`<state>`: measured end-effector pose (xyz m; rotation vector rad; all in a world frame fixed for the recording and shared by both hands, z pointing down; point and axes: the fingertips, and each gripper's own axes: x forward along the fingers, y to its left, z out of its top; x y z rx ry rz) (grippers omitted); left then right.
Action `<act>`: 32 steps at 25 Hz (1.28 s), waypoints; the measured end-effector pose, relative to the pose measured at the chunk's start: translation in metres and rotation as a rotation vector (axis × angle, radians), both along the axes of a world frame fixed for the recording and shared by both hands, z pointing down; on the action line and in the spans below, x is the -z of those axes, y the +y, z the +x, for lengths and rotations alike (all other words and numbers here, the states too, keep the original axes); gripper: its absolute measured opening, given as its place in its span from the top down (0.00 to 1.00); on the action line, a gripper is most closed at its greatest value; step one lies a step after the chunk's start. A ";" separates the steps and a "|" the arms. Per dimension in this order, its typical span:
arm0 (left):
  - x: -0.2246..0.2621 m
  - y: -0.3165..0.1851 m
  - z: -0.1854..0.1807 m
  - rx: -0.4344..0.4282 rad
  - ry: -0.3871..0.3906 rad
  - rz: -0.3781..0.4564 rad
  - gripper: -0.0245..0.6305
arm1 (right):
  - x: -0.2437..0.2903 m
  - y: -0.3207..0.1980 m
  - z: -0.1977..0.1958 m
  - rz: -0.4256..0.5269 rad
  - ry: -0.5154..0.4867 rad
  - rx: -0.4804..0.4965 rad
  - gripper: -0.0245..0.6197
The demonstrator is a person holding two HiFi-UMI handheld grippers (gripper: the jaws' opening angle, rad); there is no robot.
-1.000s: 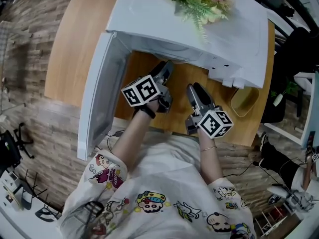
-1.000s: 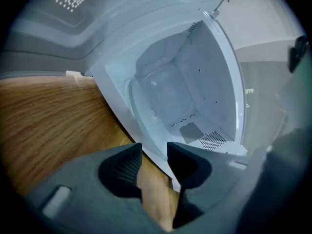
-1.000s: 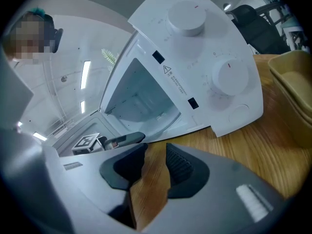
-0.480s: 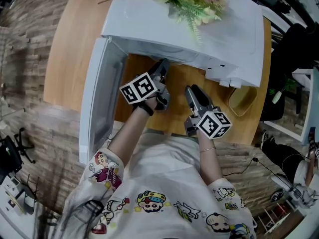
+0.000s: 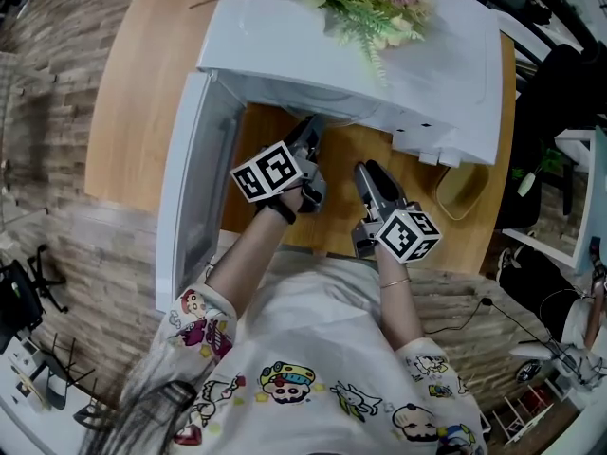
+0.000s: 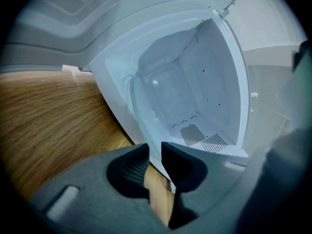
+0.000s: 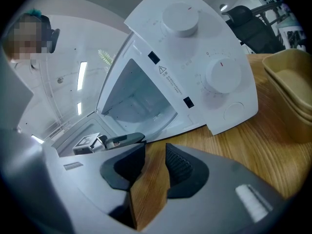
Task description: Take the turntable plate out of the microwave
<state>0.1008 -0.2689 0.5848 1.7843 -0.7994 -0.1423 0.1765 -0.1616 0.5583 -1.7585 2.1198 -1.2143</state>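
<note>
1 turntable plate [image 6: 161,89] lies inside the microwave [image 5: 427,74], a clear disc hard to make out against the white walls. At the opening, the left gripper [image 6: 155,147] is closing its jaws with nothing visible between them. The right gripper [image 7: 155,150] hangs open and empty over the tabletop [image 5: 142,93].

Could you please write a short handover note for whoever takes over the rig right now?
Left gripper: at the mouth of the microwave, jaws closing, nothing between them.
Right gripper: open, empty, over the table in front of the control panel.
Door: swung open, done.
Turntable plate: not gripped; hard to make out inside the cavity.
To do: reach in, grip the plate, bring it out.
</note>
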 end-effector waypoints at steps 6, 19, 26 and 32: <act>0.004 0.015 -0.006 -0.005 0.002 -0.013 0.85 | 0.002 -0.007 0.000 0.012 -0.026 -0.025 0.76; 0.004 0.048 -0.017 0.006 0.021 -0.057 0.86 | -0.013 -0.021 -0.012 -0.004 -0.185 -0.042 0.76; -0.004 0.058 -0.020 0.020 0.031 -0.085 0.86 | -0.021 -0.035 -0.015 -0.010 -0.311 -0.063 0.75; 0.001 0.052 -0.021 0.041 0.026 -0.022 0.78 | -0.023 -0.046 -0.020 -0.008 -0.367 -0.061 0.75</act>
